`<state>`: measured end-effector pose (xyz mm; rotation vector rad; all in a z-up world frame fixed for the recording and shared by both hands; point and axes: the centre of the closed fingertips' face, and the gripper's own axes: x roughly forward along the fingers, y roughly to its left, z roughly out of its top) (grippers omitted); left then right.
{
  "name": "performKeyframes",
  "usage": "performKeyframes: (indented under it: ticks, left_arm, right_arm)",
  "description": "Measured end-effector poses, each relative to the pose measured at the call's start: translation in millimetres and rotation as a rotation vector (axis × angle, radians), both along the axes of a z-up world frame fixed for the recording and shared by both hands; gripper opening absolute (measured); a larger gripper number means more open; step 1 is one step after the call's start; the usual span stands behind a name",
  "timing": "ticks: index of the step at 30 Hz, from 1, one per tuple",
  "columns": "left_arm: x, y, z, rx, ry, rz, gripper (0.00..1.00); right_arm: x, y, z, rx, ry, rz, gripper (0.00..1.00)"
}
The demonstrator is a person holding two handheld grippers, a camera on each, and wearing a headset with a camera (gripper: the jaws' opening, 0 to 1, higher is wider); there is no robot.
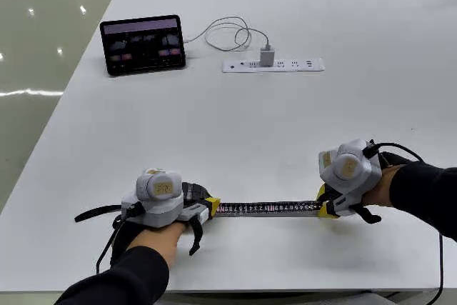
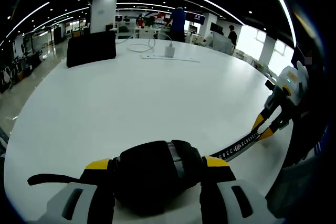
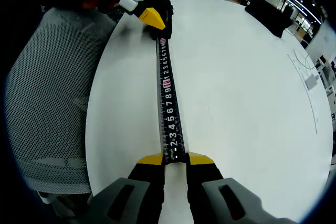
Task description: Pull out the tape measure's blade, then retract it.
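— Black case [image 2: 152,179] sits clamped in my left hand-held gripper [image 1: 208,206]. My right hand-held gripper [image 3: 176,158] pinches the blade [image 3: 168,93] tip, and the blade is stretched low over the counter [image 1: 285,126].
— Risk?
— If that pinch slips, I'd expect the blade to whip back and kink. The tablet [image 1: 143,44] and power strip [image 1: 273,65] lie well apart, so nothing is in the way.

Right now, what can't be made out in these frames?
- Left gripper view: the tape measure case sits between the left gripper jaws, which cover its sides. No lock or label can be made out.
- Head view: the left gripper's body mostly hides the case.
- Right gripper view: the blade tip is hidden between the right gripper jaws.
- Head view: the blade markings and the tablet screen are too small to read.
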<state>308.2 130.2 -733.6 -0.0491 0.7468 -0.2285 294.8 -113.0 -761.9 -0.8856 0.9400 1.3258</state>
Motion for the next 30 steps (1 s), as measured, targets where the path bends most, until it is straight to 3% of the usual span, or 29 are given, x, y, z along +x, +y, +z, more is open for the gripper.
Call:
performKeyframes:
  ticks: [30]
  left_arm:
    - [-0.2, -0.2, 0.1, -0.003, 0.001, 0.000, 0.62]
  right_arm:
    - [-1.5, 17.2, 0.6, 0.035, -0.002, 0.000, 0.10]
